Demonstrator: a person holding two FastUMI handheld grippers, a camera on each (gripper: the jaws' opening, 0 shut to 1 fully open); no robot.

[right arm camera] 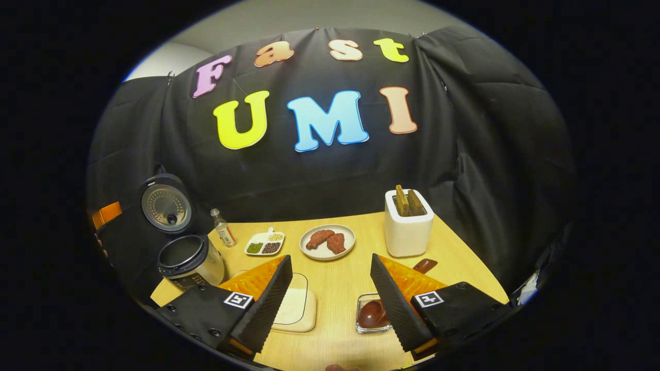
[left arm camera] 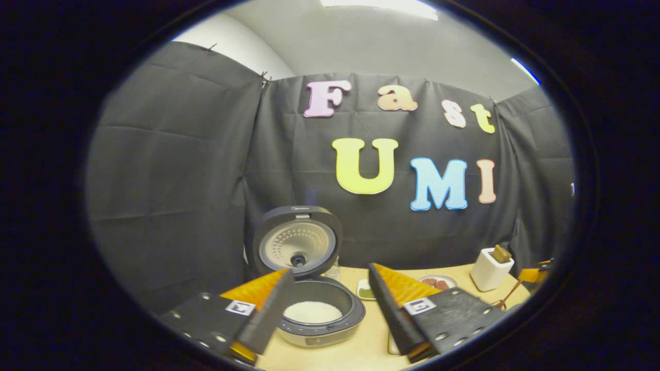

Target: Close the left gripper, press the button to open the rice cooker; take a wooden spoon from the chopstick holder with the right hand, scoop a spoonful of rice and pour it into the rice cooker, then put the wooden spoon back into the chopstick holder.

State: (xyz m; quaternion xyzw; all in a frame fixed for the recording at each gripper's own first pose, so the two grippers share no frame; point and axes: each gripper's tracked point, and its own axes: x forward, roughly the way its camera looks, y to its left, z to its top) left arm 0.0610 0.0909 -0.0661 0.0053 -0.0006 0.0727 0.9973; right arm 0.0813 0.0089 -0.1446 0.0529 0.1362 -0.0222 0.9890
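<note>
The rice cooker (left arm camera: 319, 314) stands with its lid (left arm camera: 298, 241) raised, and white rice (left arm camera: 312, 312) lies in its pot. My left gripper (left arm camera: 330, 270) is open, with a finger on each side of the pot and nothing between them. In the right gripper view the cooker (right arm camera: 190, 263) is at the far left of the table. My right gripper (right arm camera: 330, 259) is open and holds nothing. A brown wooden spoon (right arm camera: 372, 313) rests in a small clear holder (right arm camera: 363, 327) just inside its right finger. A flat tray of white rice (right arm camera: 295, 306) lies beside its left finger.
A plate of meat (right arm camera: 327, 241), a divided dish of grains (right arm camera: 264, 243) and a small bottle (right arm camera: 223, 226) sit at mid table. A white box (right arm camera: 408, 226) with brown pieces stands at the right. Another brown spoon bowl (right arm camera: 425, 265) lies behind the right finger.
</note>
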